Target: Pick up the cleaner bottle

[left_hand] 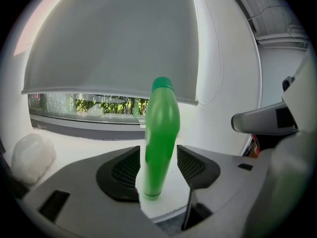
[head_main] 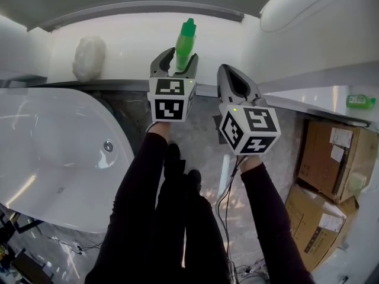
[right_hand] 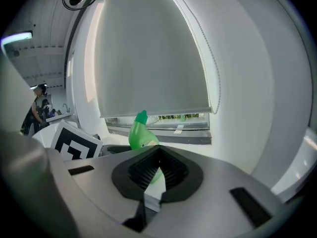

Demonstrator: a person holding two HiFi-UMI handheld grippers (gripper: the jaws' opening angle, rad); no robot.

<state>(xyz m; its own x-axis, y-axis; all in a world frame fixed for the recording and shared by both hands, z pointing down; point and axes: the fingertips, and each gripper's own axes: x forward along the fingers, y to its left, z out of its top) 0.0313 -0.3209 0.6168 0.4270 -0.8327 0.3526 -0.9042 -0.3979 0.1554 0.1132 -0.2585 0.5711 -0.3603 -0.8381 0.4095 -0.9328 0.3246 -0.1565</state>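
Observation:
The green cleaner bottle (head_main: pixel 186 40) stands upright on the white ledge (head_main: pixel 130 46) under the window. My left gripper (head_main: pixel 181 55) is open, with one jaw on each side of the bottle's lower body. In the left gripper view the bottle (left_hand: pixel 159 133) fills the gap between the ribbed pads (left_hand: pixel 123 171), and a thin strip of white shows on both sides, so neither pad presses on it. My right gripper (head_main: pixel 228 71) hangs just right of the ledge's front edge with its jaw tips together and nothing between them. In the right gripper view the bottle (right_hand: pixel 140 133) shows behind those shut jaws (right_hand: pixel 158 150).
A white crumpled lump (head_main: pixel 89 57) lies on the ledge left of the bottle. A white bathtub (head_main: pixel 41 158) fills the left side. Cardboard boxes (head_main: pixel 331 164) stand at the right, with a small green bottle (head_main: pixel 360 101) on a shelf above. Cables (head_main: pixel 228 200) run across the floor.

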